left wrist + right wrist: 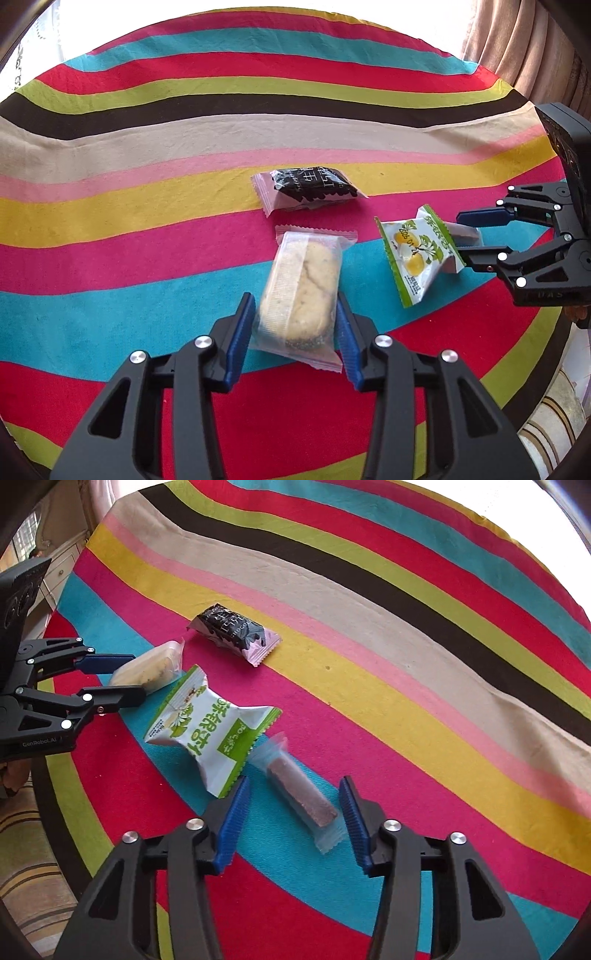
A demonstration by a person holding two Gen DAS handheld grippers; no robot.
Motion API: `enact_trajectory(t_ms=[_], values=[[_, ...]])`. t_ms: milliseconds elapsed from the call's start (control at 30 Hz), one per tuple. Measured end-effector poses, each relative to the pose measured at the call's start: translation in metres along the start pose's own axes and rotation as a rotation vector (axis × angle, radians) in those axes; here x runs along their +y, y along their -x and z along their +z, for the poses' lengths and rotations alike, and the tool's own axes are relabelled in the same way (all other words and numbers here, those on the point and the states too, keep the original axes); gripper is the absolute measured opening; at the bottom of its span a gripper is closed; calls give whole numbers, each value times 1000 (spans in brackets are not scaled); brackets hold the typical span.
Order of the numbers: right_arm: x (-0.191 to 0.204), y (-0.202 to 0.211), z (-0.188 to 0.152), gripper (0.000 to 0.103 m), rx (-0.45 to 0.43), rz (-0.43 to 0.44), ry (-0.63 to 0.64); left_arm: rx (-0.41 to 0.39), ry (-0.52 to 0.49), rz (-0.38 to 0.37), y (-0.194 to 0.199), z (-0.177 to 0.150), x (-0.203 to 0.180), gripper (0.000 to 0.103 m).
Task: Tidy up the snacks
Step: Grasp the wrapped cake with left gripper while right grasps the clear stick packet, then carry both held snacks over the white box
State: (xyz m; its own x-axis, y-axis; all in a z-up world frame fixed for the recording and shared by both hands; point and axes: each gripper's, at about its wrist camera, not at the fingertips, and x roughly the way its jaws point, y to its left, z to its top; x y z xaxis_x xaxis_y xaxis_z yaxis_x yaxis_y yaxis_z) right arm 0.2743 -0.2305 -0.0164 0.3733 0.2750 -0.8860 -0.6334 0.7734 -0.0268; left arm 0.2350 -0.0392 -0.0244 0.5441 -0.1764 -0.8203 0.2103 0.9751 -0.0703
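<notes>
Cookie packet (299, 291) sits pinched between left gripper (295, 332) fingers.

Four wrapped snacks on one striped cloth (369, 602), two grippers.

One clear-wrapped cookie (299, 291) sits between the left gripper (295, 332) fingers, one brown bar (301, 799) between the right gripper (293, 814) fingers, one green-and-white packet (207, 731) just beside the right gripper's left finger, one black packet (234, 633) beyond both sets of fingertips.

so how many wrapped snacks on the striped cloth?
4: clear-wrapped pale cookie between left gripper pads; brown bar between right gripper pads; green-white packet between them; black-pink packet beyond.
</notes>
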Motion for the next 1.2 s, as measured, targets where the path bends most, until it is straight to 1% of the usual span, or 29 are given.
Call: enact_trajectory(t_ms=[67,100,167,233,400,467,533,700,800,1000,1200], values=[[5,1,-1,33,-2,4,4,5,5,7,2,-2,-1,43],[7,2,-2,31,2,4,2,8,8,10,3,-3,-1,43],[11,4,-4,21,5,-1,-9,14,22,14,6,-6,-2,43],[14,6,-7,17,1,-11,-36,21,36,20,9,-10,-3,42],[17,11,-18,14,-23,-34,-154,42,52,52,17,-21,-11,40],[20,15,-26,13,-33,-37,-195,50,64,50,21,-25,-14,39],[24,22,-36,13,-47,-43,-217,51,80,39,25,-29,-17,39],[28,36,-58,13,-68,-37,-282,46,96,41,41,-41,-20,39],[31,46,-71,13,-73,-54,-305,41,95,39,49,-45,-28,39],[27,72,-106,13,-94,-83,-366,31,70,18,63,-51,-55,39],[21,99,-138,13,-122,-130,-431,22,26,-22,76,-57,-95,39]])
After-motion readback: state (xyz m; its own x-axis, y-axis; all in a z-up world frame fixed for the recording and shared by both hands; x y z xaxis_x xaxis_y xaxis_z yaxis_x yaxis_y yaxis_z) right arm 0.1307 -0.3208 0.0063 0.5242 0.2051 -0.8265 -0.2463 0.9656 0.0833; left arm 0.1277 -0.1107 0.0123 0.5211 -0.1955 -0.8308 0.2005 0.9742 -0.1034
